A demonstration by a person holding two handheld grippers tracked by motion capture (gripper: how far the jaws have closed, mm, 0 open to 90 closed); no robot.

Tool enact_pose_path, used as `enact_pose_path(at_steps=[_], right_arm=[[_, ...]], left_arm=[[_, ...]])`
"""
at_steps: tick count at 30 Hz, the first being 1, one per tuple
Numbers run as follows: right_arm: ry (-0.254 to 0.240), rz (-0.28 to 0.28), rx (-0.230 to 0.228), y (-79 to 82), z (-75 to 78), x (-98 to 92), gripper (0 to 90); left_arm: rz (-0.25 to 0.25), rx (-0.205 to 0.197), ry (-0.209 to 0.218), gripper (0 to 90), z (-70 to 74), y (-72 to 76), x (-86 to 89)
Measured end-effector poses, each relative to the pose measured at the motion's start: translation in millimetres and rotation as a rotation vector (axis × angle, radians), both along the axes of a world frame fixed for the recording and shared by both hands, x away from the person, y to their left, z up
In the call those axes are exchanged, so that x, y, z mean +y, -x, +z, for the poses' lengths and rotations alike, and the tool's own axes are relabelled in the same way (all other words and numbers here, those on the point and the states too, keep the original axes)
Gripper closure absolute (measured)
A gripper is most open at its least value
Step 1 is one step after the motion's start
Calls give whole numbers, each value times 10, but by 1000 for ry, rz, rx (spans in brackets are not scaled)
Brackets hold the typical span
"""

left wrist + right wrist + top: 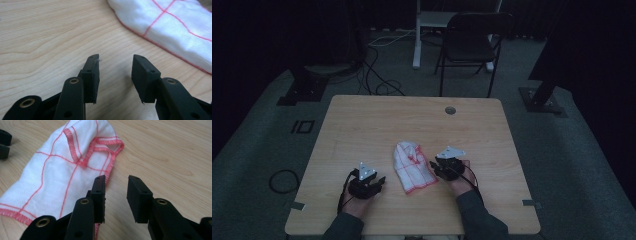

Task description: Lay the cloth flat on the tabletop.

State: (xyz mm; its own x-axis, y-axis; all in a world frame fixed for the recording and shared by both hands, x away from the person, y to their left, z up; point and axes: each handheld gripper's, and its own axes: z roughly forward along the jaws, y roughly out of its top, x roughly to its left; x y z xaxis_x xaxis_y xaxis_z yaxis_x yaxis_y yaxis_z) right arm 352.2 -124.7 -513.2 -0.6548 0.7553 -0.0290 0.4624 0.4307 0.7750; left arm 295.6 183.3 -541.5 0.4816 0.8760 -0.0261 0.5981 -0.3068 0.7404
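Right gripper [115, 195] unclenched, empty, just beside cloth [413, 167] edge near table [362, 120] front; left gripper [115, 75] likewise, farther off. Cloth runs front-to-back.

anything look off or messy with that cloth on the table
Slightly. The white cloth with red grid lines lies askew between the two grippers, loosely folded, with one red-hemmed corner flipped up in a loop. No stain or tear shows. Both grippers stand open beside it on the wooden table.
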Motion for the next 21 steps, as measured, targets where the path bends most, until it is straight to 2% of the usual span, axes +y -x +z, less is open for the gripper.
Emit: enact_pose_path(at_steps=[16,21], right_arm=[[-16,25,-9,-116,82,159,632],[-9,49,-10,-117,83,230,626]], left_arm=[[-84,13,-2,584,5,187,-224],[-132,16,-3,584,-5,289,-344]])
